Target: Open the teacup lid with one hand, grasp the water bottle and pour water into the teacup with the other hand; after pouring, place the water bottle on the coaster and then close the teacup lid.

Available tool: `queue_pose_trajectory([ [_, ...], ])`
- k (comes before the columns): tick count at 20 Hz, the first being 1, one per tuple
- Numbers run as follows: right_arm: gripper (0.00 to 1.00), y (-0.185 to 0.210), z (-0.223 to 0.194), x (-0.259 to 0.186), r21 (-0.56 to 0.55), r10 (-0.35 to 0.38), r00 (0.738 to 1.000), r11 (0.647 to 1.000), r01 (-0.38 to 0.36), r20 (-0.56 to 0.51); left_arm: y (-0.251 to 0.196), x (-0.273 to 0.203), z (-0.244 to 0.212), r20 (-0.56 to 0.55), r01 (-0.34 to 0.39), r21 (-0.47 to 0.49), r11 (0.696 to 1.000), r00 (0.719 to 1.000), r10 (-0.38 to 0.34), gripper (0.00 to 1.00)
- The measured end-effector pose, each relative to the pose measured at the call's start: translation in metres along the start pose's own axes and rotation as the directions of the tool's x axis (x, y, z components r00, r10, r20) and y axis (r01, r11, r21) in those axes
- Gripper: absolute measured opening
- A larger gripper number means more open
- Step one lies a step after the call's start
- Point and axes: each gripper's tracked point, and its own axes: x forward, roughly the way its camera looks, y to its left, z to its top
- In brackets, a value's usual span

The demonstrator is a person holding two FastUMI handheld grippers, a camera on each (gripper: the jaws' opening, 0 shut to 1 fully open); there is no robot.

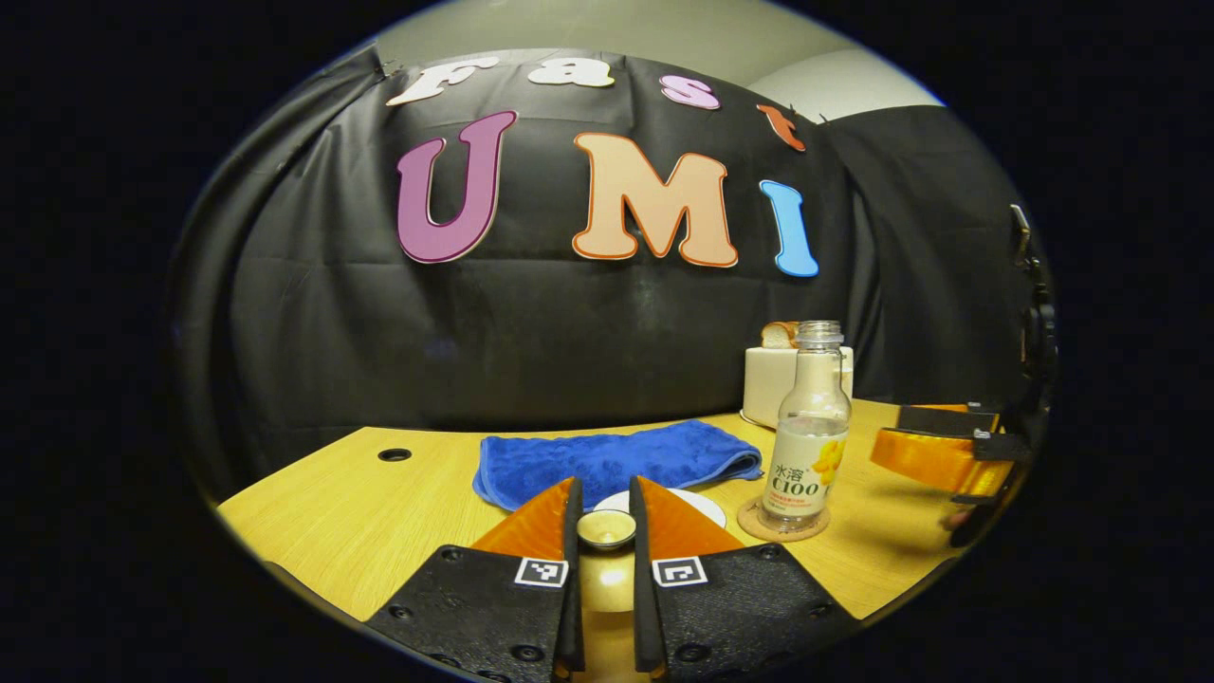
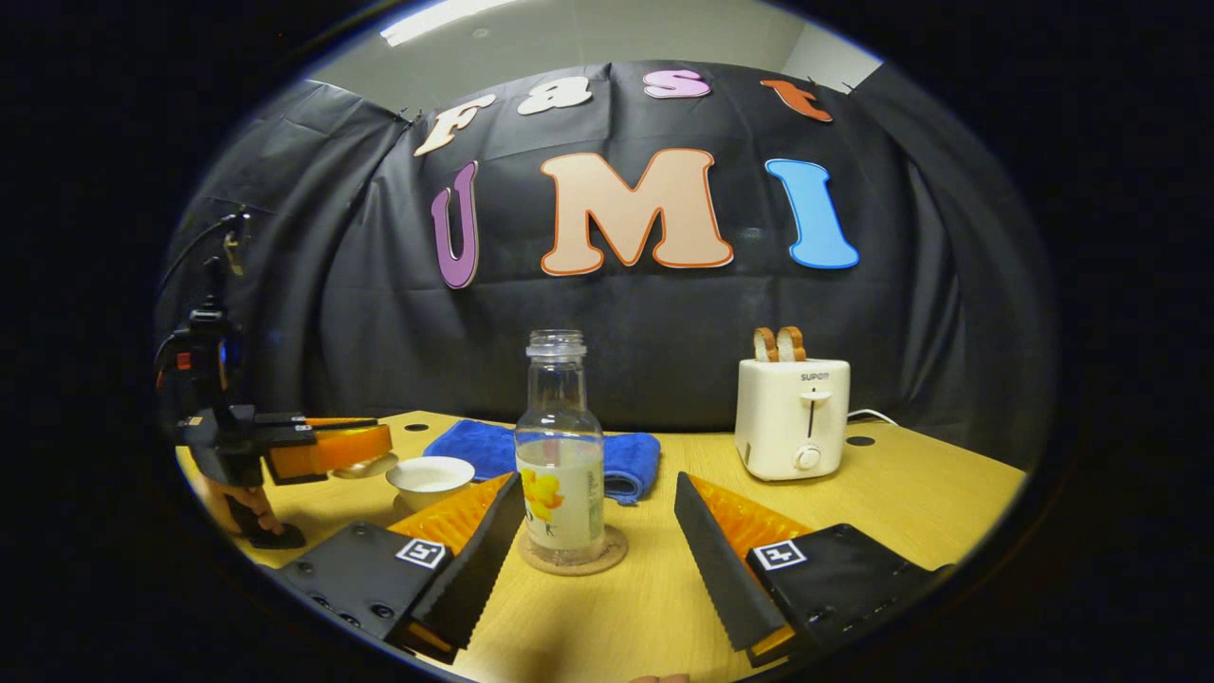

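Standing on its coaster (image 2: pixel 572 560), the water bottle (image 2: pixel 560 455) sits between the right gripper's (image 2: pixel 599 531) wide-apart fingers, touching neither. The left gripper (image 1: pixel 604 517) pinches the small teacup lid (image 1: pixel 606 527) in its narrow gap, just above the cup. From the right gripper, the open teacup (image 2: pixel 431 477) sits left; a toaster (image 2: pixel 793 415) stands right
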Motion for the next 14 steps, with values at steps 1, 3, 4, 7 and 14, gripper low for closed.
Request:
queue_pose_trajectory([
  [1, 1.00, -0.006, 0.001, -0.007, 0.002, -0.007, 1.000, 1.000, 0.007, -0.001, -0.001, 0.004, 0.000, 0.001, -0.001, 0.000, 1.000, 1.000, 0.001, 0.18],
  [3, 1.00, -0.017, 0.003, -0.020, 0.003, -0.023, 1.000, 1.000, 0.023, 0.003, -0.005, 0.013, 0.000, 0.003, 0.005, 0.000, 1.000, 1.000, -0.005, 0.18],
  [4, 0.96, -0.021, 0.002, -0.027, 0.002, -0.027, 1.000, 1.000, 0.027, 0.003, -0.007, 0.017, -0.001, -0.003, 0.007, 0.003, 1.000, 1.000, -0.007, 0.18],
  [7, 1.00, -0.027, 0.003, -0.044, 0.002, -0.021, 1.000, 1.000, 0.021, 0.005, -0.010, 0.025, -0.001, -0.001, 0.001, 0.004, 1.000, 1.000, -0.001, 0.18],
  [14, 0.96, -0.039, 0.005, -0.058, 0.002, -0.041, 0.999, 0.999, 0.041, 0.006, -0.021, 0.044, -0.011, -0.082, 0.011, 0.048, 0.999, 0.997, -0.007, 0.18],
])
